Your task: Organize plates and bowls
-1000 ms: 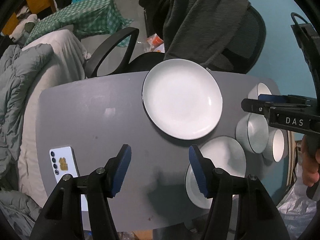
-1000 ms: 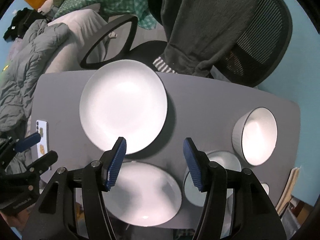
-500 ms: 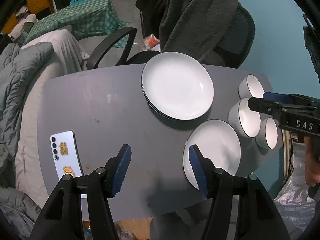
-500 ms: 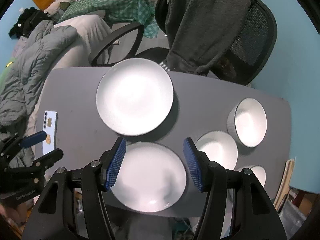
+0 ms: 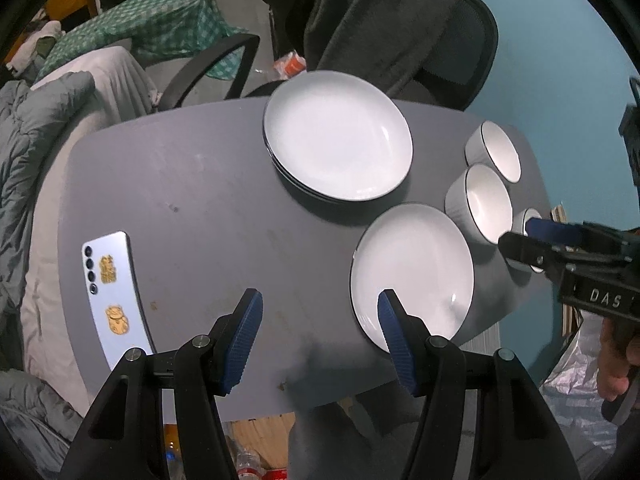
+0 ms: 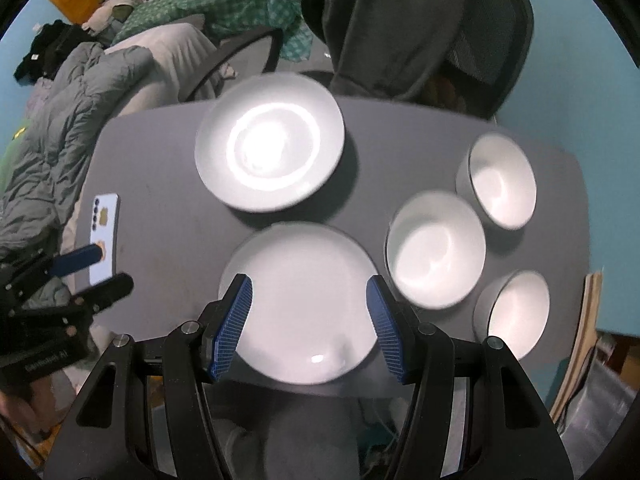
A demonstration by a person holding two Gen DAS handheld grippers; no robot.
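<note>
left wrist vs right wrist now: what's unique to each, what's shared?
Left wrist only: the far plate shows as a stack, with more rims under its left edge; an orange packet on the floor.

Right wrist only: all three bowls unobstructed, including the nearest bowl, which the right gripper half hides in the left view.

Both: grey table, near plate, phone, chair.

We see a grey table (image 5: 208,184) bearing a stack of plates (image 5: 338,136), a single plate (image 5: 412,268) nearer us, three bowls (image 6: 436,248) and a phone (image 5: 114,296).
</note>
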